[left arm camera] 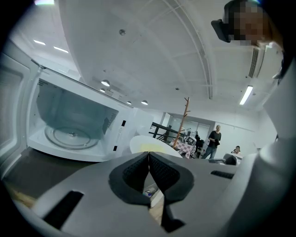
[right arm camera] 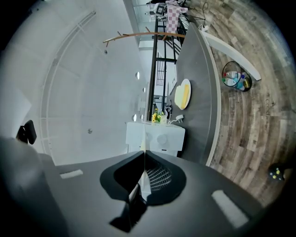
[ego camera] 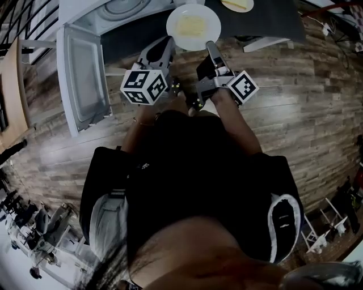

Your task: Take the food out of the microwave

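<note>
A white plate [ego camera: 193,25] with flat yellow food [ego camera: 191,25] is held over the dark table [ego camera: 272,20], just right of the open white microwave [ego camera: 122,8]. My left gripper [ego camera: 169,42] is shut on the plate's left rim. My right gripper [ego camera: 210,45] is shut on its right rim. In the left gripper view the plate [left arm camera: 143,145] shows just past the closed jaws of the left gripper [left arm camera: 148,154], and the microwave's [left arm camera: 78,125] cavity holds only its glass turntable [left arm camera: 71,135]. In the right gripper view the right gripper [right arm camera: 144,152] pinches a thin white edge.
The microwave door [ego camera: 85,79] stands swung open to the left, toward me. A second plate of yellow food [ego camera: 238,4] lies farther back on the table, and this second plate [right arm camera: 183,93] also shows in the right gripper view. People [left arm camera: 215,141] stand far off. Wood floor lies around the table.
</note>
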